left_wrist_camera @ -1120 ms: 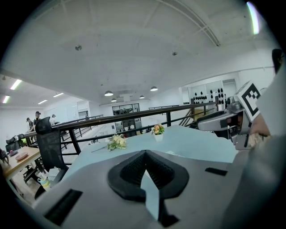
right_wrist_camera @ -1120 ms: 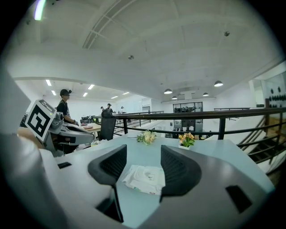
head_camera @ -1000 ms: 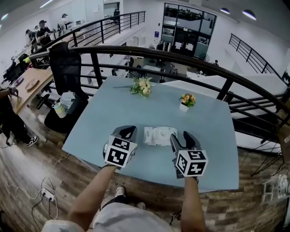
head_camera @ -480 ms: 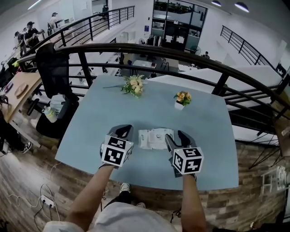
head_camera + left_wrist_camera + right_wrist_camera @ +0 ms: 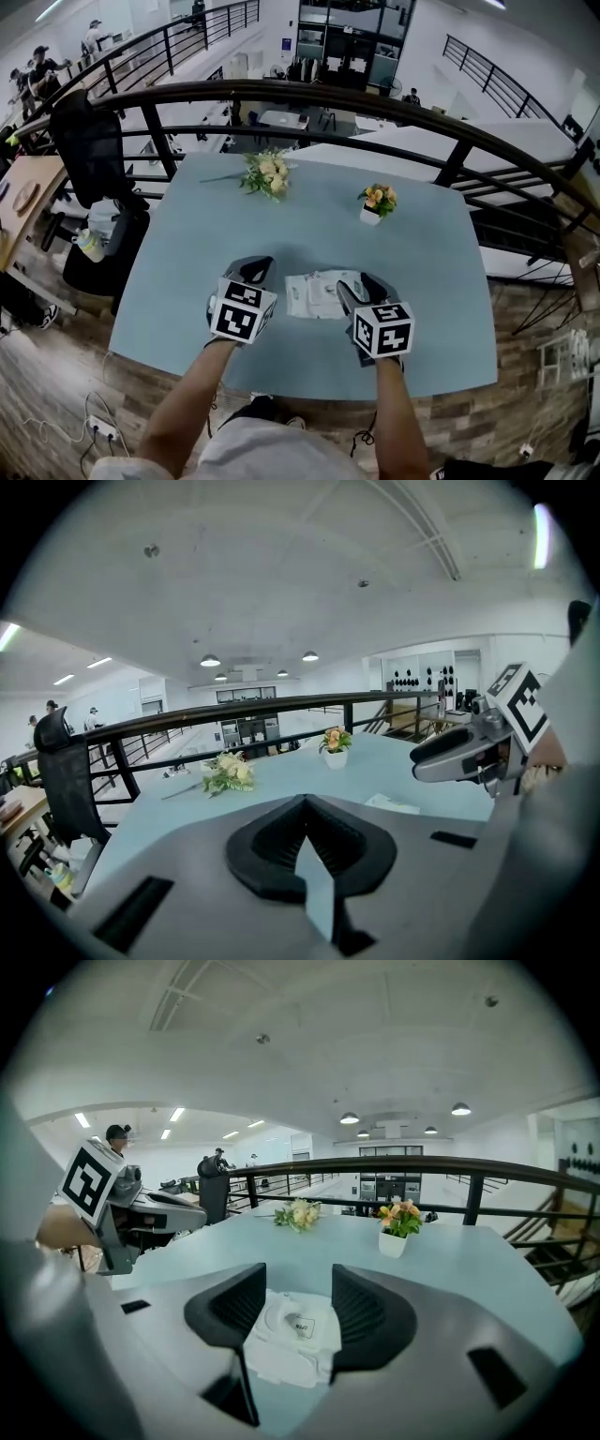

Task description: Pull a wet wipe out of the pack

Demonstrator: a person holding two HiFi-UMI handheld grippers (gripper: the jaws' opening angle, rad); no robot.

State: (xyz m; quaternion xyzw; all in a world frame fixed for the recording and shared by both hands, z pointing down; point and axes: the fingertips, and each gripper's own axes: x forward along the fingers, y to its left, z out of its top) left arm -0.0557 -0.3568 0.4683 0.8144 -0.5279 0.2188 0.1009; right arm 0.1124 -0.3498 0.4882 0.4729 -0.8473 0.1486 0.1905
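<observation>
White pack (image 5: 291, 1337) between spread right gripper (image 5: 300, 1283) fingers (image 5: 370, 1314)

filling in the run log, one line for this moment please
left gripper shut, empty | right gripper open, at pack | pack flat on table, no wipe out

Two grippers (image 5: 255, 270) (image 5: 361, 284), one wipe pack (image 5: 314, 294), one flower pot (image 5: 375, 204), one bouquet (image 5: 265, 174), one table (image 5: 431, 281)
</observation>
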